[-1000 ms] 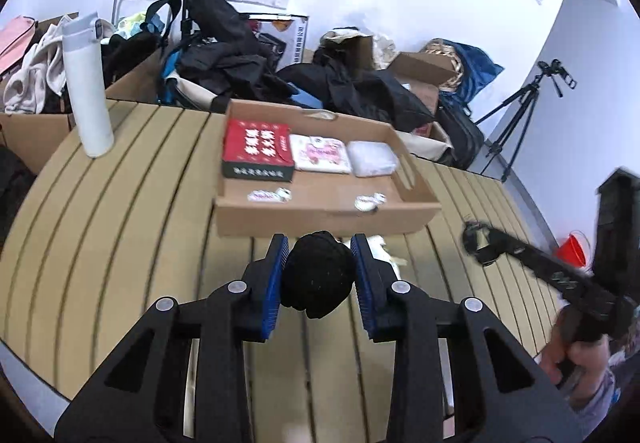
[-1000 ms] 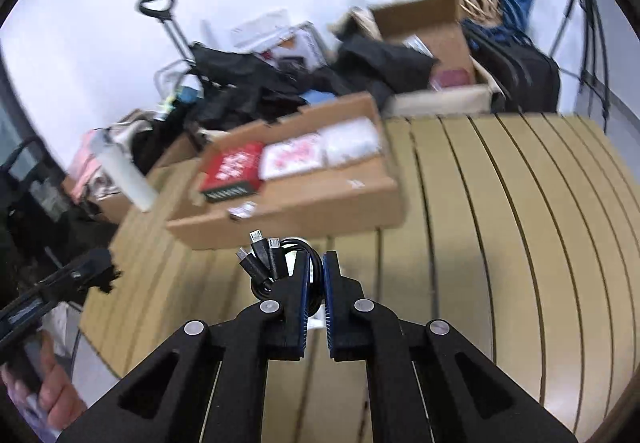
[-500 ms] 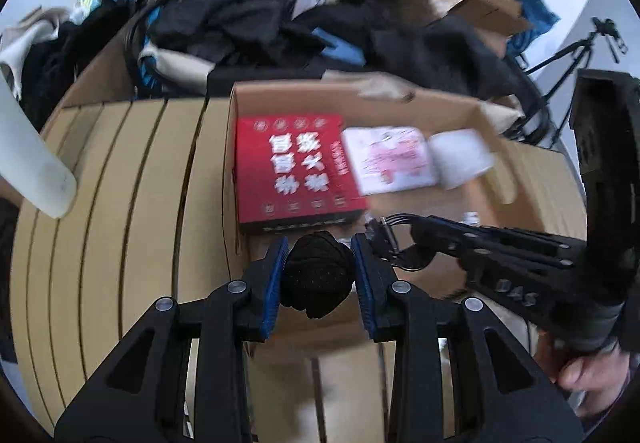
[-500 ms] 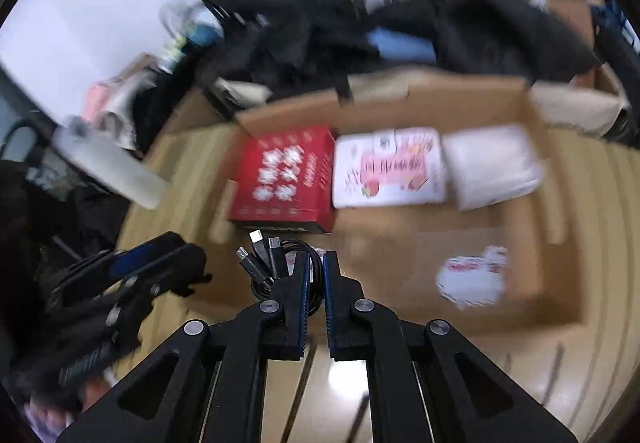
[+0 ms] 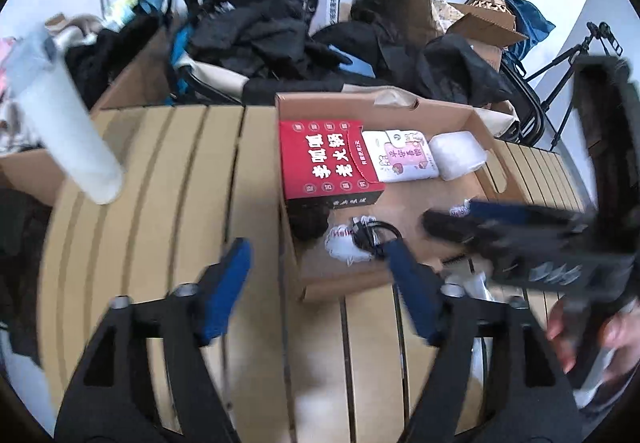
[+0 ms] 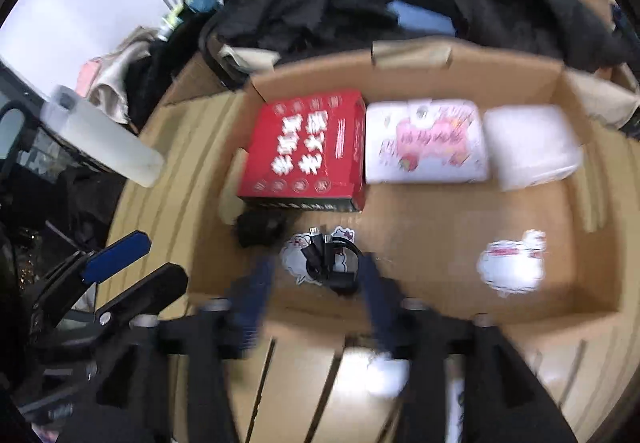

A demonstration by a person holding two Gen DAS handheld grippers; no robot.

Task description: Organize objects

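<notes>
Hovering over the near edge of a cardboard box on the slatted tabletop, both hand-held grippers have just been opening, and nothing sits between their blue pads now. The left hand-held gripper has its jaws wide apart, straddling the box's near-left corner; the right hand-held gripper is likewise spread, blurred, above the near wall.

Inside the box, a black ball lies at 6 o'clock from the red carton, touching its near side, close to the left wall. Just beside the ball, at 3 o'clock from it, a coiled black cable rests on a white sticker on the box floor. In the right wrist view the cable lies between the 2 spread fingers but free of them.

Along the far side of the box, at 3 o'clock from the carton, come a white-and-pink pack and then a white packet. A second sticker lies on the floor toward the right wall.

On the tabletop at 9 o'clock from the box stands a white bottle. A person's hand grips the right tool at the left view's right edge. Dark clothes and bags are heaped beyond the tabletop.
</notes>
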